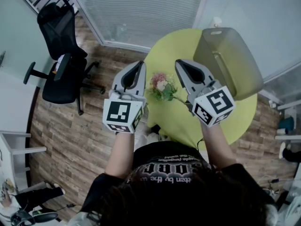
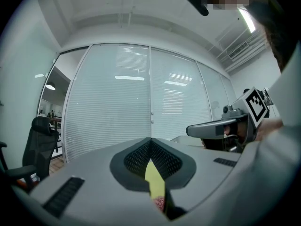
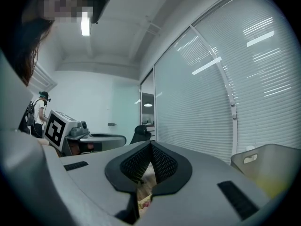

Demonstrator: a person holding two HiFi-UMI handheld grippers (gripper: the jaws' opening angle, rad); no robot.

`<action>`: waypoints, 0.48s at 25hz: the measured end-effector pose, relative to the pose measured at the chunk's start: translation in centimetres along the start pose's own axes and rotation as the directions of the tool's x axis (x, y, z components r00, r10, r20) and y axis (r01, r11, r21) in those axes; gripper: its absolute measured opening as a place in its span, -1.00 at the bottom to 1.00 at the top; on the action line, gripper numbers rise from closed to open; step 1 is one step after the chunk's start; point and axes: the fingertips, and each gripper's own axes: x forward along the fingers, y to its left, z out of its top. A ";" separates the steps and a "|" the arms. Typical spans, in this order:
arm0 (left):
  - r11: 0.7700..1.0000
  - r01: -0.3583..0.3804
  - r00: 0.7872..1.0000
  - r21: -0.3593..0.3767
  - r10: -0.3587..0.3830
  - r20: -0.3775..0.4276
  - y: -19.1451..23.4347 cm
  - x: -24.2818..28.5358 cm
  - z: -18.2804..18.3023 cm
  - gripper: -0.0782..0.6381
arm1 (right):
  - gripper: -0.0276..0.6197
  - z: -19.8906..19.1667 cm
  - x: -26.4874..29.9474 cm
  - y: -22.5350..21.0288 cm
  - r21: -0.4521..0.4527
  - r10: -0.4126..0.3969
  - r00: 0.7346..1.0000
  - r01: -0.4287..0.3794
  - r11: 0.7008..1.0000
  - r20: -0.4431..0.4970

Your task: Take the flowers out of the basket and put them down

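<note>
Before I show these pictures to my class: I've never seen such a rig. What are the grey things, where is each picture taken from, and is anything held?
A person holds two hand tools, each with two grey jaws and a marker cube: the left gripper and the right gripper. The head view comes from a camera on the person's head, looking down. The two gripper views come from cameras riding on each gripper, looking along its jaws. On the round yellow-green table lie the flowers, between the grippers; the grey basket stands at the table's far right. Both grippers' jaws are together and hold nothing. A black chair stands at the left.
</note>
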 end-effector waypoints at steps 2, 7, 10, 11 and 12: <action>1.000 -0.003 1.000 -0.002 0.003 0.003 0.0 0.0 0.1 -0.78 | -0.83 0.1 0.0 0.1 -0.010 -0.001 1.000 0.001 1.000 -0.004; 1.000 -0.012 1.000 -0.001 0.012 0.002 0.4 0.0 -0.1 -0.78 | -0.83 -0.1 -0.1 -0.2 -0.011 -0.012 1.000 0.012 1.000 -0.003; 1.000 -0.015 1.000 -0.001 0.015 -0.003 0.4 -0.1 -0.2 -0.78 | -0.83 0.0 -0.2 -0.4 -0.010 -0.016 1.000 0.016 1.000 -0.006; 1.000 -0.016 1.000 -0.001 0.016 -0.005 0.4 -0.1 -0.2 -0.78 | -0.83 0.1 -0.2 -0.4 -0.010 -0.015 1.000 0.015 1.000 -0.007; 1.000 -0.016 1.000 -0.001 0.016 -0.005 0.4 -0.1 -0.2 -0.78 | -0.83 0.2 -0.3 -0.4 -0.011 -0.014 1.000 0.014 1.000 -0.007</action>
